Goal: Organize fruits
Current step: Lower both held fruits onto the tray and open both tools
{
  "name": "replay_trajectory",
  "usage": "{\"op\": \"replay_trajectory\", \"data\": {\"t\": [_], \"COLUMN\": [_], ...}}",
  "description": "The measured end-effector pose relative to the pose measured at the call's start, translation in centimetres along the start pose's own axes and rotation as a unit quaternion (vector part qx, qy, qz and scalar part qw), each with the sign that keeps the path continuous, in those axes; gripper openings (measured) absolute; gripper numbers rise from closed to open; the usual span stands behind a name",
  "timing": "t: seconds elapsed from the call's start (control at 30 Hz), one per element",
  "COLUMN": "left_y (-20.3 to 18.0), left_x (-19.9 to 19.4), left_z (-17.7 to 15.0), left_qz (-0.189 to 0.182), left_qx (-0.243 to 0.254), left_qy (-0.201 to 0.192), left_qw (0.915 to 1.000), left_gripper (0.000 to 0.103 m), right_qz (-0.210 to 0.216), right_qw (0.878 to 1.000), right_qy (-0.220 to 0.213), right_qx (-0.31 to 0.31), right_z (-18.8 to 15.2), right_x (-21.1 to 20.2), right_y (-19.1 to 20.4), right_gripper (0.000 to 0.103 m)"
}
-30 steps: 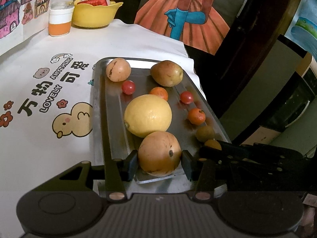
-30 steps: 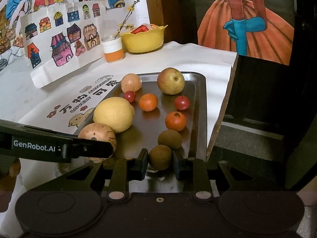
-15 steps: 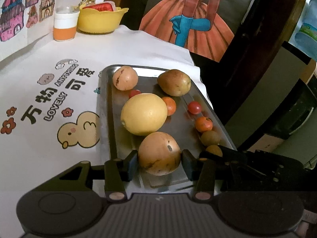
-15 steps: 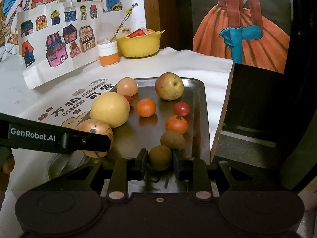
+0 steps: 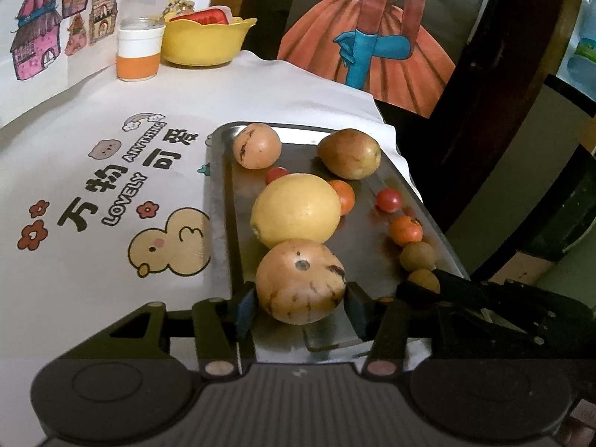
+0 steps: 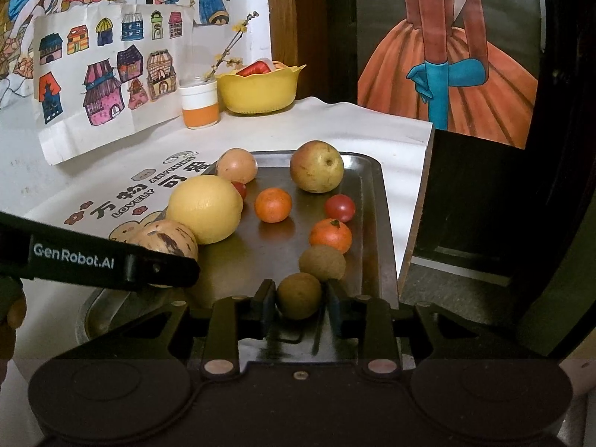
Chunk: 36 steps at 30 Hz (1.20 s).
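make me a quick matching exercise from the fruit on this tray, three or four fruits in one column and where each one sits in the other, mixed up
1. large yellow citrus
2. small brown fruit
3. spotted tan fruit
4. greenish-red apple

A. between the left gripper fingers
B. far end of the metal tray
C. between the right gripper fingers
D. mid-tray, just beyond the spotted fruit

Pairs: 1-D, 2-C, 3-A, 4-B

Both wrist views close, facing forward over shared tray (image 5: pixel 219 201).

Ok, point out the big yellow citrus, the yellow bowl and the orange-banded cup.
big yellow citrus (image 5: pixel 296 208), left wrist view, middle of its rind.
yellow bowl (image 6: pixel 257 91), right wrist view, front of its outer wall.
orange-banded cup (image 5: pixel 138 54), left wrist view, on its side at the white-orange boundary.
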<state>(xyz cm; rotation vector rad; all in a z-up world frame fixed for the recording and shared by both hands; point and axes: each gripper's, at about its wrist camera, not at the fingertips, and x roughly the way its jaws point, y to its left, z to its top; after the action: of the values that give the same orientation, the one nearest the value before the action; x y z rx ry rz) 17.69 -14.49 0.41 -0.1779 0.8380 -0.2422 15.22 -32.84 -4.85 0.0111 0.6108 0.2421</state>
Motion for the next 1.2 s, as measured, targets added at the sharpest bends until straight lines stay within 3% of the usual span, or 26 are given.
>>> {"op": "replay_trajectory", "data": {"t": [0.8, 1.2], "left_y": [-0.5, 0.1], "left_x": [-1.5, -2.3], "left_z": [-0.4, -0.6], "left_qz": [0.002, 0.01], "left_qx": [0.005, -0.003], "left_qy": [-0.025, -0.039], "left_qw": [0.9997, 0.9992], "left_gripper": [0.076, 0.082], "right_qz": [-0.014, -0.015], "right_qw": [1.0, 1.0], "right_qy": [-0.013, -0.022], "right_qx": [0.006, 0.006], "right_z": [-0.5, -0.6], "right_x": [-0.9, -1.5], "right_y": [0.3, 0.4], "right_gripper": [0.059, 0.071]}}
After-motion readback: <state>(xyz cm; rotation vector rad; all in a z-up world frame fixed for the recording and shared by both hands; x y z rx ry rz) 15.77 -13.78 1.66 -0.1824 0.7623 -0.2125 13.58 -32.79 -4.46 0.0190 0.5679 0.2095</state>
